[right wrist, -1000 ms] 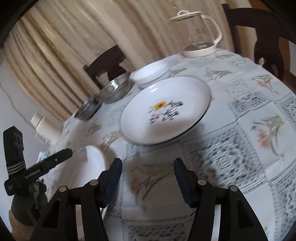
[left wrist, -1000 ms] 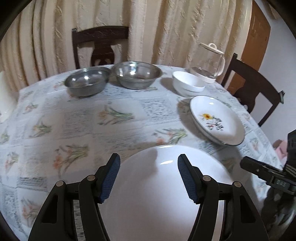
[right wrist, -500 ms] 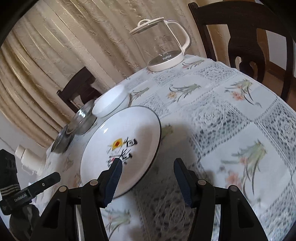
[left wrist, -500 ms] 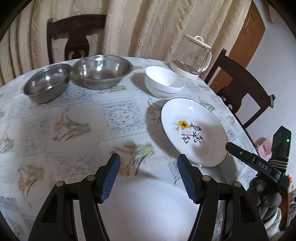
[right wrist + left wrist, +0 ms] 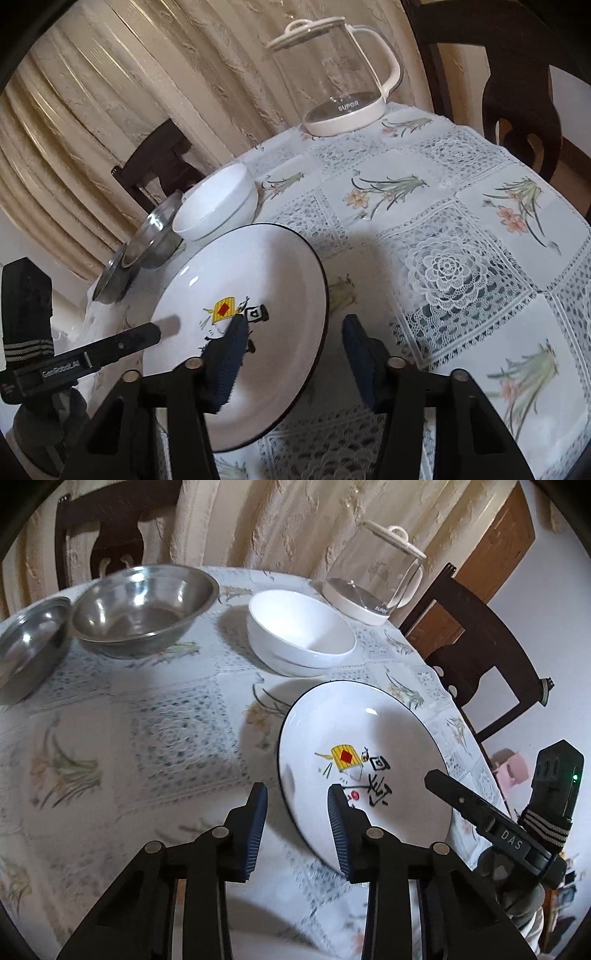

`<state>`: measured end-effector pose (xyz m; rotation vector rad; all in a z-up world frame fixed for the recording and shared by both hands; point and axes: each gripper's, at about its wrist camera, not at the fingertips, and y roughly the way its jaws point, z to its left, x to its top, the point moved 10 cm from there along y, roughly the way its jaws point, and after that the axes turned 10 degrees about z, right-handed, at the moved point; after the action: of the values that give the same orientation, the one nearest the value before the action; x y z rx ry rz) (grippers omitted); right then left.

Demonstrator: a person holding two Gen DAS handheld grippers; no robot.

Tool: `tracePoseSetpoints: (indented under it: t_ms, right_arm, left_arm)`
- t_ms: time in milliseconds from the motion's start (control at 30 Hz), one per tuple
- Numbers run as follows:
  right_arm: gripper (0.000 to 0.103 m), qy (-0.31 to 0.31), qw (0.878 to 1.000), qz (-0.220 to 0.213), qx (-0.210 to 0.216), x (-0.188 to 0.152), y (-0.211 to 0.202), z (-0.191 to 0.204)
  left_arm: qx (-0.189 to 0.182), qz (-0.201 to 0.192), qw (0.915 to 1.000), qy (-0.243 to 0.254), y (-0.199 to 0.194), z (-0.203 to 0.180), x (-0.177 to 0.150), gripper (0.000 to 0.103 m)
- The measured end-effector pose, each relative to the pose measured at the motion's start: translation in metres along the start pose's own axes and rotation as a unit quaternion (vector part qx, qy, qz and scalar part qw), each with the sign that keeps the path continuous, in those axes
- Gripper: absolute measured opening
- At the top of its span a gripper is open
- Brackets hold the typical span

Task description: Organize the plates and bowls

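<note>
Decorated plate (image 5: 364,771): white, dark-rimmed, with a yellow-and-red motif and black characters; it lies on the tablecloth at the near right side of the table, just in front of the white bowls.
Change, plate: 1.0 s ago it lay well ahead of both grippers; now it fills the near field of both wrist views, so both tools have closed in on it.
Right gripper (image 5: 293,347): jaws spread, nothing pinched; the plate's right rim runs between the 2 pads, the left pad (image 5: 231,354) over the plate's face, the right pad outside the rim. Contact cannot be judged.
Left gripper (image 5: 295,827): jaws spread and empty; the plate's left rim passes between them.
Plain white plate: 1.0 s ago it sat under the left gripper; now it is out of both views.
Meaning: my reading is that the decorated plate is the next pick, probably to be stacked with the plain plate; the grip is not yet made.
White bowls (image 5: 301,635): 2 nested, behind the plate.
Steel bowls (image 5: 142,609): 2, side by side at the far left, not nested.
Glass kettle (image 5: 373,576): at the far edge, apart from the dishes.
Tablecloth (image 5: 155,738): floral lace squares.
</note>
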<state>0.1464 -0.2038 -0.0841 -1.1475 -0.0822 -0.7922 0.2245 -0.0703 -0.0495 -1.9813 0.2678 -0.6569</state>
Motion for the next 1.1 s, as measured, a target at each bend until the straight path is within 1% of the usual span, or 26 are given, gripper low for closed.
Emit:
tracePoseSetpoints:
  t_ms: [67, 133, 267, 433, 600, 867, 967, 1100]
  right_arm:
    - [0.048, -0.001, 1.0, 0.007, 0.001, 0.001, 0.005, -0.001]
    - [0.046, -0.003, 1.0, 0.009, 0.001, 0.001, 0.008, -0.001]
    - [0.044, -0.007, 1.0, 0.009, 0.006, 0.002, 0.011, -0.002]
    - [0.044, -0.011, 1.0, 0.009, 0.014, 0.002, 0.012, -0.001]
    - [0.043, -0.023, 0.999, 0.013, 0.019, 0.001, 0.014, 0.004]
    - [0.042, -0.037, 0.999, 0.013, 0.007, 0.001, 0.014, 0.006]
    - [0.042, -0.043, 0.999, 0.011, 0.002, 0.0, 0.013, 0.007]
    - [0.042, -0.043, 0.999, 0.012, 0.01, -0.003, 0.011, 0.009]
  left_arm:
    - [0.002, 0.007, 1.0, -0.003, 0.008, 0.0, 0.003, 0.033]
    - [0.004, 0.012, 0.9999, -0.006, 0.015, 0.002, 0.007, 0.032]
    - [-0.003, 0.022, 0.9997, -0.01, 0.026, 0.004, 0.01, 0.031]
    - [-0.009, 0.03, 0.9995, -0.001, 0.036, -0.002, 0.011, 0.03]
    - [-0.008, 0.03, 0.9995, -0.001, 0.037, -0.004, 0.013, 0.03]
    - [-0.002, 0.024, 0.9997, 0.006, 0.037, -0.005, 0.013, 0.03]
    - [0.006, 0.021, 0.9997, 0.011, 0.036, -0.006, 0.011, 0.03]
    - [0.005, 0.017, 0.9998, 0.012, 0.032, -0.005, 0.01, 0.03]
